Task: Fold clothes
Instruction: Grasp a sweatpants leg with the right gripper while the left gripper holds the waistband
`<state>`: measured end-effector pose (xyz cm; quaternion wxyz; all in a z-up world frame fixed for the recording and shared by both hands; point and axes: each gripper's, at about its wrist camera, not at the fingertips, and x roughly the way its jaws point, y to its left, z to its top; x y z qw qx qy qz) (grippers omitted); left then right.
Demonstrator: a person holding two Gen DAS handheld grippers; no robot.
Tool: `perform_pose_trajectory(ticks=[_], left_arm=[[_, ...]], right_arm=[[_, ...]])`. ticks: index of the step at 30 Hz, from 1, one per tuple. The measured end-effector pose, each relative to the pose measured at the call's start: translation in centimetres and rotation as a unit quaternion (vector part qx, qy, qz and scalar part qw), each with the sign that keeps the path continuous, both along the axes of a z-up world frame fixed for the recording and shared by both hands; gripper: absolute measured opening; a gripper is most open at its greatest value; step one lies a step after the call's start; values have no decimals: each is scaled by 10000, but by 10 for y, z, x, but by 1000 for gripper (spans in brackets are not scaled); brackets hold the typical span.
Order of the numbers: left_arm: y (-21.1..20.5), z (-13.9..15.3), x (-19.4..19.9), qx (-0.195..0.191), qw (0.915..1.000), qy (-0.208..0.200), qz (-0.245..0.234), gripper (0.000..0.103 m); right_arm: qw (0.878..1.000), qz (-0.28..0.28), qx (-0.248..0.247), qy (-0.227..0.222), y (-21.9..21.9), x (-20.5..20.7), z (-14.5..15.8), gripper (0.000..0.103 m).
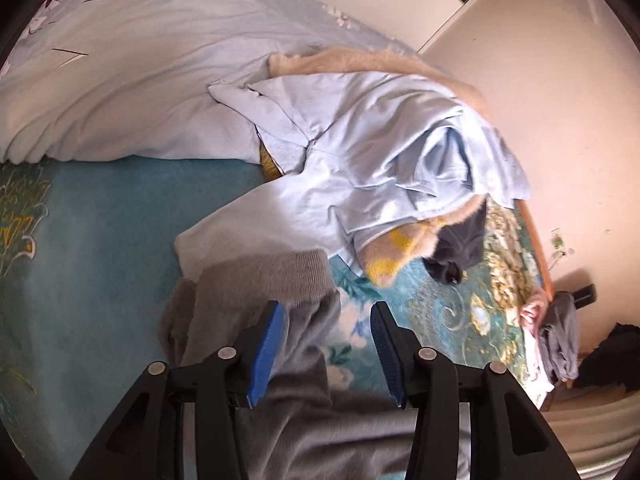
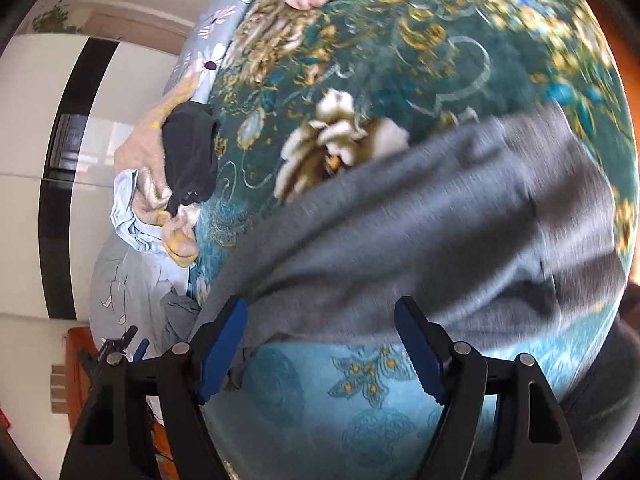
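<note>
Blue ribbed pads of the left gripper [image 1: 328,354] standing apart over a grey knit garment [image 1: 280,420], nothing pinched between them, the cloth lying slack beneath and running out under the lower edge of the view. Ribbed cuff [image 1: 280,280] of that garment bunched just ahead of the fingertips, thick and stretchy by the look of it, probably let down there so the piece can be flattened for a fold. Seen from the other wrist, the same grey garment [image 2: 440,232] draped in a broad, soft band across the bed, its near hem between the spread jaws of the right gripper [image 2: 320,350], pads not pressing on it; seemingly lined up to take that edge. Beneath it all, a plush teal bedspread [image 1: 100,240] with gold and cream flower patterns, serving as the folding surface. Towards the far side of the bed, a heap still to be sorted: a pale blue shirt [image 1: 360,152], smooth and thin, thrown over a fuzzy cream and yellow garment [image 1: 394,256], with a small dark piece [image 1: 460,248] tucked against it. Along the far edge, a rumpled light-blue quilt [image 1: 120,60] with printed flowers. At the right edge of the bed, a small stack of grey cloth [image 1: 560,336], apparently folded already.
</note>
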<state>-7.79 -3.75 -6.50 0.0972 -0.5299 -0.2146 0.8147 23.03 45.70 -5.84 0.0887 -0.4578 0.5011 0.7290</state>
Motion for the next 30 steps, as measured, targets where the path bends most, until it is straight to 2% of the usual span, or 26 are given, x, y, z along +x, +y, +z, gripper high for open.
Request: perform_pose_trajectory(ticks=[3,7,10,12,13,16,19,21,23,25,28,30], left_arm=[[10,-21,-29,-240,9982,-501,247,51],[25,-45,-52,-592,9905,-1138,497,51],[36,-59,-62,-1072,9833,-1373,521,51],[31,-66,-61,-1133,9804,-1460,688,50],[28,-70,-61,-1148,9789,-1503,777,45],[16,-80,-56,-1160,9763,-1583,908,26],[-1,-86,-44,-992,9781,-1522,1015,16],[-13,-86,-33,-815,9803,-1436,1084,13],[-25,-84,-21,-604,9831,-1320,1114,11],[-39,-81,-9,-285,9862,-1160,1147,11],[-57,-66,11,164,9893,-876,1152,10],[-63,-51,21,334,9912,-641,1108,10]], right_arm=[[10000,-30,-81,-46,8,-17,0,78],[9990,-64,-329,-295,15,-42,-9,78],[9969,-168,-436,-637,19,-61,-21,78],[9948,-302,-518,-818,22,-73,-29,77],[9937,-359,-557,-908,23,-79,-33,74],[9889,-420,-538,-1320,27,-96,-44,55],[9843,-485,-513,-1619,31,-104,-52,46],[9814,-538,-531,-1764,34,-106,-58,39],[9791,-590,-563,-1862,38,-100,-64,18],[9773,-598,-600,-1942,41,-90,-72,4],[9794,-678,-730,-1758,47,-73,-74,0],[9840,-571,-485,-1618,50,-67,-65,0]])
